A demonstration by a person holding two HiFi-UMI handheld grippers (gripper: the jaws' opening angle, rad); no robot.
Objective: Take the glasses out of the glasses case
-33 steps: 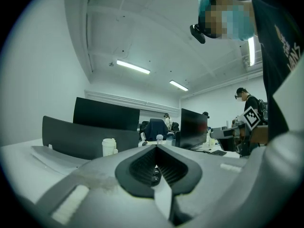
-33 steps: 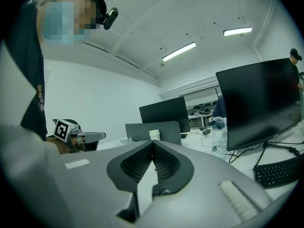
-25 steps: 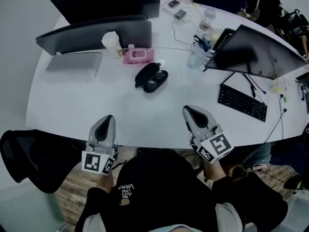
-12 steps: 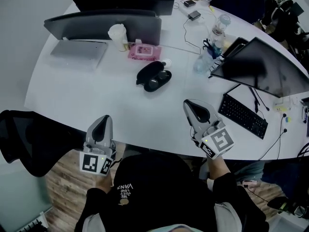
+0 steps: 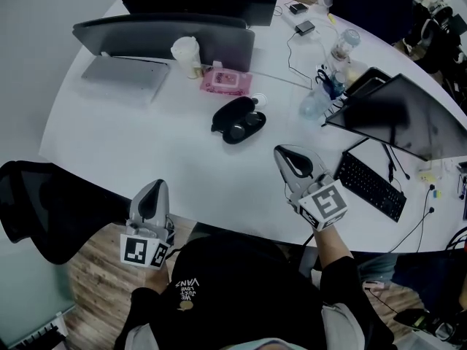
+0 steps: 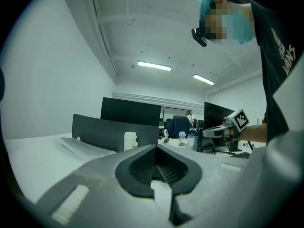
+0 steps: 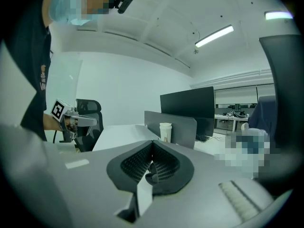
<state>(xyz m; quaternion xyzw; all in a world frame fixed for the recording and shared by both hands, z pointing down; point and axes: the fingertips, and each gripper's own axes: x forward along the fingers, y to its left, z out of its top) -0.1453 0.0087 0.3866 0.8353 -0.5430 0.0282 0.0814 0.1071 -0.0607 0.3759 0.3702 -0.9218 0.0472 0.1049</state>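
Observation:
The black glasses case (image 5: 239, 120) lies open on the white table (image 5: 146, 144), its two halves side by side; something dark lies in the nearer half, too small to make out. My right gripper (image 5: 282, 152) hovers over the table's near part, below and right of the case, shut and holding nothing (image 7: 152, 142). Back at the table's front edge, well short of the case, my left gripper (image 5: 155, 186) is also shut and holding nothing (image 6: 156, 147). The case shows in neither gripper view.
Behind the case are a pink wipes pack (image 5: 226, 82), a white cup (image 5: 186, 53), a dark screen (image 5: 168, 39) and a silver laptop (image 5: 124, 79). A tilted monitor (image 5: 401, 115), a keyboard (image 5: 371, 184) and bottles (image 5: 343, 46) crowd the right. A black chair (image 5: 44, 217) stands left.
The head view has swung a little. My right gripper has edged forward over the table toward the case. The left gripper has stayed near the table edge. Both remain shut.

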